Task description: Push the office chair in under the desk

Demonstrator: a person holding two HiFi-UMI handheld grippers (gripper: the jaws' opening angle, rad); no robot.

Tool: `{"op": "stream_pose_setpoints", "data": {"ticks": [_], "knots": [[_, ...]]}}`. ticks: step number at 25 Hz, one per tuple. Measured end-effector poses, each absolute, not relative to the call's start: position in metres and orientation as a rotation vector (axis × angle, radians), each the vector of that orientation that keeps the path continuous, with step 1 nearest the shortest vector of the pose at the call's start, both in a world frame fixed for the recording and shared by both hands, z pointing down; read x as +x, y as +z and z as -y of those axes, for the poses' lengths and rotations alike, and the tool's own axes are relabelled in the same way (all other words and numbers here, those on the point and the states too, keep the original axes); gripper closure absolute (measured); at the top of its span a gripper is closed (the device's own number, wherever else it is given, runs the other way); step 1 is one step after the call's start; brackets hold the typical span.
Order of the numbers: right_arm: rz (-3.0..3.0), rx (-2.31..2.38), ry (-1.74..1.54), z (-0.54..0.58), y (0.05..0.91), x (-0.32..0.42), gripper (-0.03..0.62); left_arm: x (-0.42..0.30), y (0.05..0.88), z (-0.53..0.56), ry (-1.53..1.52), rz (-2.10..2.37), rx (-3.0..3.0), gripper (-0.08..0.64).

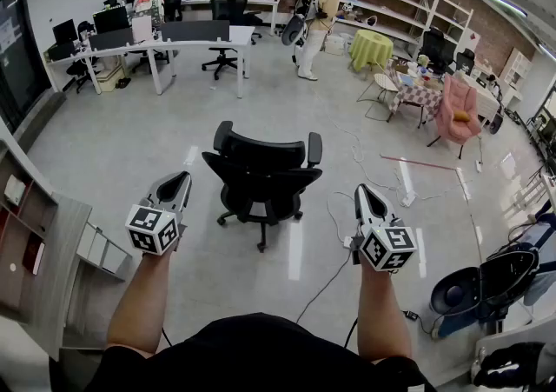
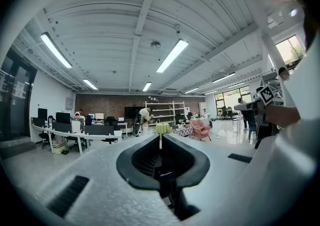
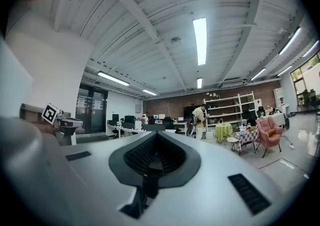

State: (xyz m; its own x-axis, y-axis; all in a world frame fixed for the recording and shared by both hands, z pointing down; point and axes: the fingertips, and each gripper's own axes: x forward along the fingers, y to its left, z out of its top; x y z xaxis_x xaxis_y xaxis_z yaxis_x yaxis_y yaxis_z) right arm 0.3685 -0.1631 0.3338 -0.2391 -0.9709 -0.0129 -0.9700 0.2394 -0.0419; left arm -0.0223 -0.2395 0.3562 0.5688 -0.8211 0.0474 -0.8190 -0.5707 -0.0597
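Black office chair (image 1: 261,175) stands alone on the pale floor (image 1: 122,156), between and just ahead of the two raised grippers, well apart from the white desk (image 1: 165,44) at the far left of the room. Left gripper (image 1: 178,180) has its jaws pressed together with nothing between them, and right gripper (image 1: 363,190) is likewise closed and empty; neither one touches the chair

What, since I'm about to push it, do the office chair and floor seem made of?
Office chair: matte black, probably mesh or fabric over plastic; no shine. Floor: smooth, glossy grey, perhaps sealed concrete; bright streaks reflect in it.
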Motion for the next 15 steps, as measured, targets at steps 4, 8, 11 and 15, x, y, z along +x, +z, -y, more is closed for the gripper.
{"op": "stream_pose_setpoints", "data": {"ticks": [4,8,11,15], "knots": [[-2.448,-1.903,-0.040,0.169,0.337,0.394,0.583,0.004,0.360,0.240,-0.135,-1.445,-2.740,0.534],[-2.458,-1.895,-0.027,0.179,0.336,0.413,0.583,0.022,0.370,0.241,-0.166,-1.470,-2.721,0.534],[-2.472,-1.879,-0.056,0.185,0.345,0.416,0.583,0.026,0.375,0.240,-0.187,-1.485,-2.725,0.534],[-2.513,-1.871,-0.095,0.197,0.362,0.411,0.583,0.018,0.382,0.247,-0.205,-1.513,-2.717,0.534]]}}
